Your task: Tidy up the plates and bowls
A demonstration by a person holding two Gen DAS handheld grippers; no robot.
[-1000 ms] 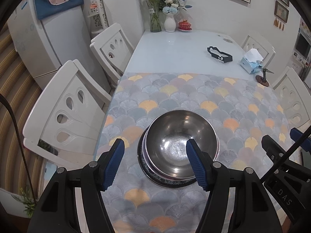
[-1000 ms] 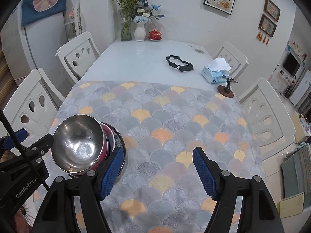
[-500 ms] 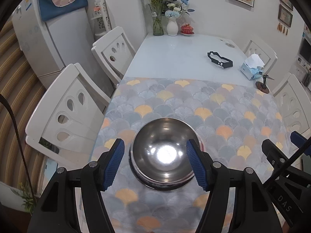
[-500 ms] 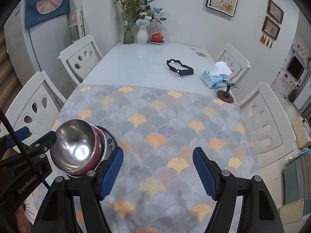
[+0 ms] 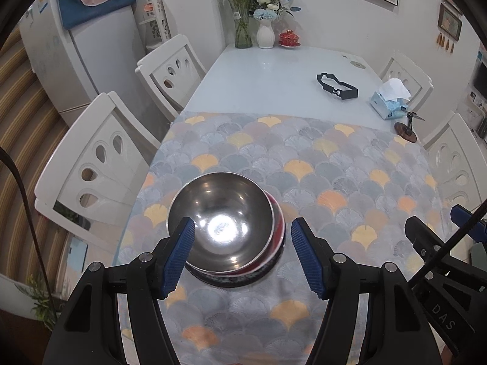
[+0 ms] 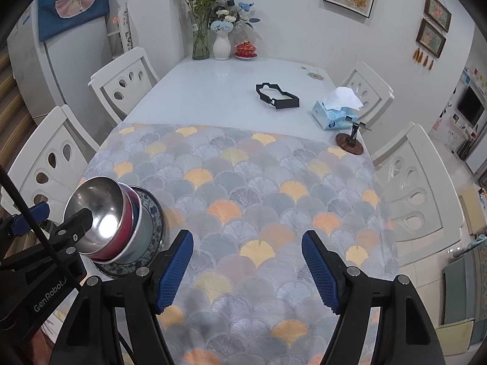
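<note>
A steel bowl [image 5: 220, 220] sits on top of a stack: under it a red bowl [image 6: 120, 240], a pale bowl, and a blue-patterned plate [image 6: 152, 237] at the bottom. The stack stands on the fan-patterned cloth [image 5: 304, 176] near the table's left edge. My left gripper [image 5: 240, 255] is open and empty, its blue pads on either side of the stack's near rim, above it. My right gripper [image 6: 246, 270] is open and empty over bare cloth, to the right of the stack. It also shows at the right edge of the left wrist view [image 5: 441, 243].
White chairs [image 5: 100, 164] line both long sides of the table. On the far white tabletop are a black frame [image 5: 336, 86], a tissue box [image 5: 389, 103], a small stand on a wooden disc [image 5: 406, 127], flower vases [image 5: 264, 33] and a red lidded cup [image 5: 289, 38].
Both grippers have risen and drawn back from the table. The stack now looks smaller and sits left of centre between the left gripper's pads. Both stay open.
</note>
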